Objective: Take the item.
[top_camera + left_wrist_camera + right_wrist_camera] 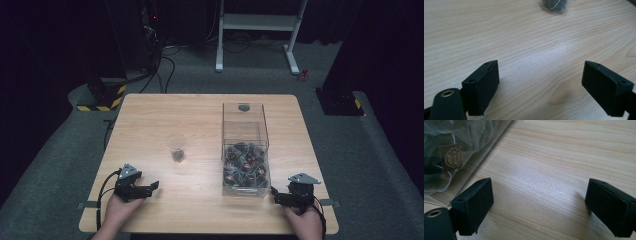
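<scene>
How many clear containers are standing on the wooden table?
2. A small clear cup stands near the table's middle, with something dark at its bottom. A tall clear box, partly filled with small dark packets, stands to its right, near the right gripper.

Dim, dark surroundings; soft glare on wood; slightly blurred close-ups.

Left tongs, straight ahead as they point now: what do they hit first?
Probably the small clear cup with dark pieces in it. The left tongs stand open over bare table, and the cup sits a little right of centre, so they might just pass it.
</scene>
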The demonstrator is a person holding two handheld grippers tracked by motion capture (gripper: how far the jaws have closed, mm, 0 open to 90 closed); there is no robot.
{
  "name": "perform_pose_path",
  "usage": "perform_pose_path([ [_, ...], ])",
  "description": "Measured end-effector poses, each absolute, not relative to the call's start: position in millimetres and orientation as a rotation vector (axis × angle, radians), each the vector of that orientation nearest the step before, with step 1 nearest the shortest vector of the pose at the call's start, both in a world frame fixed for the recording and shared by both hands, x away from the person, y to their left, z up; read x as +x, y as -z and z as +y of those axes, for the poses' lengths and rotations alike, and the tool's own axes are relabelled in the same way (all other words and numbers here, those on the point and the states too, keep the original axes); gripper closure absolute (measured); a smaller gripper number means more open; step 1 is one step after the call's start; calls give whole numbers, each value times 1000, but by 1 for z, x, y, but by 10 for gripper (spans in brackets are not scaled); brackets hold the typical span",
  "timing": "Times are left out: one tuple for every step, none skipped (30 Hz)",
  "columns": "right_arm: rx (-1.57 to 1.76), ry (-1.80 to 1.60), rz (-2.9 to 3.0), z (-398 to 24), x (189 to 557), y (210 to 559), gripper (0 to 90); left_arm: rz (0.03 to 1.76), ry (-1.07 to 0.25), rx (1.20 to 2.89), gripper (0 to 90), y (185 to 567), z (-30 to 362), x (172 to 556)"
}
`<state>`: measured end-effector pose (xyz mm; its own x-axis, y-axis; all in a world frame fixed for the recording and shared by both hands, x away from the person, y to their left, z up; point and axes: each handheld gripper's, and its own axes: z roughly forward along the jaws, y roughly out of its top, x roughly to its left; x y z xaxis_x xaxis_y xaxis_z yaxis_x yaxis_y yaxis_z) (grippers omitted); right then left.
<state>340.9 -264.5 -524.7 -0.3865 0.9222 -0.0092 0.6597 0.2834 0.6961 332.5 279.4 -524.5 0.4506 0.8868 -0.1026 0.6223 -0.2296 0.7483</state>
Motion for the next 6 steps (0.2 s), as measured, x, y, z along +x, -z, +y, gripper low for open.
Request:
perform_pose_path([
  [1422,-862,2146,-264,341,525,79,1260,-460,1977,152,526,277,332],
  [1422,-862,2147,-265,341,525,80,1259,-469,1998,152,527,274,332],
  [1422,-862,2147,-265,341,525,80,1245,-476,2015,152,527,273,332],
  [1422,-862,2147,-265,341,525,80,1241,-474,2015,151,527,271,331],
  [1422,-863,2148,-265,341,525,79,1241,-475,2021,148,527,271,331],
  [1422,-863,2148,-265,341,525,79,1239,-474,2017,147,527,271,331],
])
